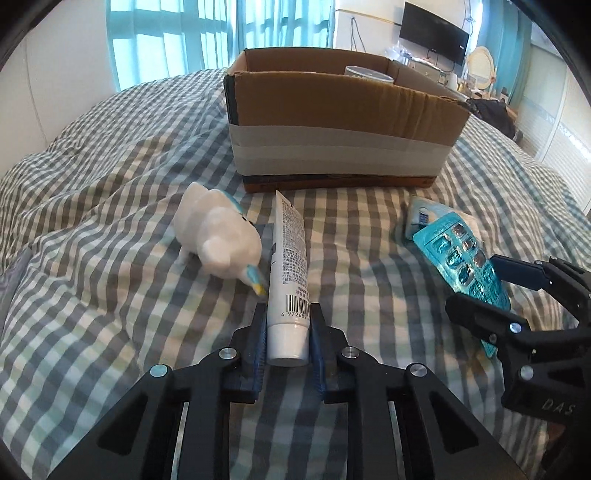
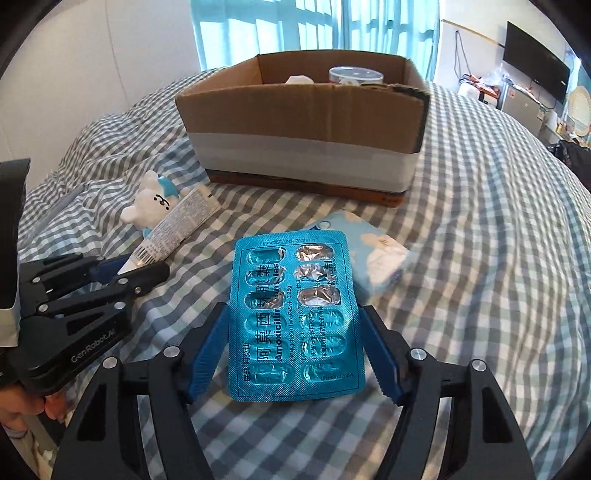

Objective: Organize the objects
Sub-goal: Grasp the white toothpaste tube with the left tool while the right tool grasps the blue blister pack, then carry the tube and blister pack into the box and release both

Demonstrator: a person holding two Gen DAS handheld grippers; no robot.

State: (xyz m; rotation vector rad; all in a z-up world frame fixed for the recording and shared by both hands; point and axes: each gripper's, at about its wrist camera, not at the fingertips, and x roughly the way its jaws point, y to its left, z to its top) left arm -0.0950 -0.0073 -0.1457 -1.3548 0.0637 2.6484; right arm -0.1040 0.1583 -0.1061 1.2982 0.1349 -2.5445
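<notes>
Surroundings as I see them. The work surface is a bed covered by a checked quilt (image 1: 110, 192) in grey, white and pale green, rumpled into folds on my left. Behind it hang sheer turquoise curtains (image 1: 177, 37) over a bright window (image 2: 332, 26); a plain pale wall (image 2: 110, 55) stands to the left of them. To my right, at the far side of the room, a dark flat television (image 1: 434, 31) is mounted on the wall, with cables hanging just beside it. Below the television runs a cluttered shelf or counter (image 2: 517, 99), its items too small to identify. A round pale-framed mirror (image 1: 480, 66) stands near the television's lower right.
</notes>
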